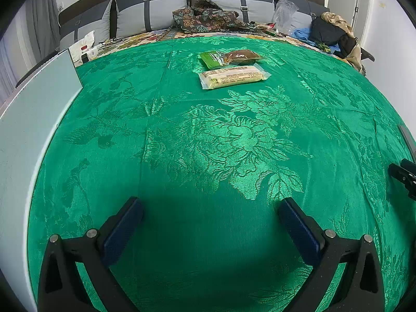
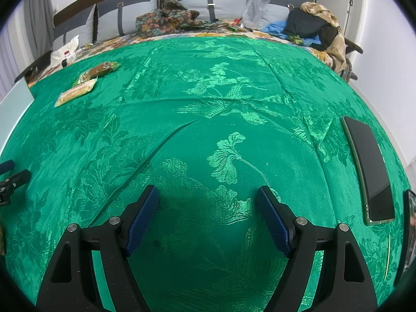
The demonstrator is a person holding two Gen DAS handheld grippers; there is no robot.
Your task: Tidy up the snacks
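Note:
Two snack packets lie side by side on the green patterned tablecloth (image 1: 208, 143). A yellow-white packet (image 1: 233, 77) lies in front of a green and brown packet (image 1: 230, 57), far ahead of my left gripper (image 1: 210, 205), which is open and empty over the cloth. In the right wrist view the yellow-white packet (image 2: 75, 91) and the green and brown packet (image 2: 100, 70) lie at the far left. My right gripper (image 2: 208, 195) is open and empty above the cloth (image 2: 221, 104). Part of the right gripper shows at the left wrist view's right edge (image 1: 404, 175).
A black phone (image 2: 369, 169) lies on the cloth at the right. A white box or panel (image 1: 33, 109) stands at the table's left edge. Behind the table is a sofa with grey cushions (image 1: 150, 7), clothes (image 1: 208, 17), a plastic bag (image 1: 284, 13) and a black bag (image 1: 327, 32).

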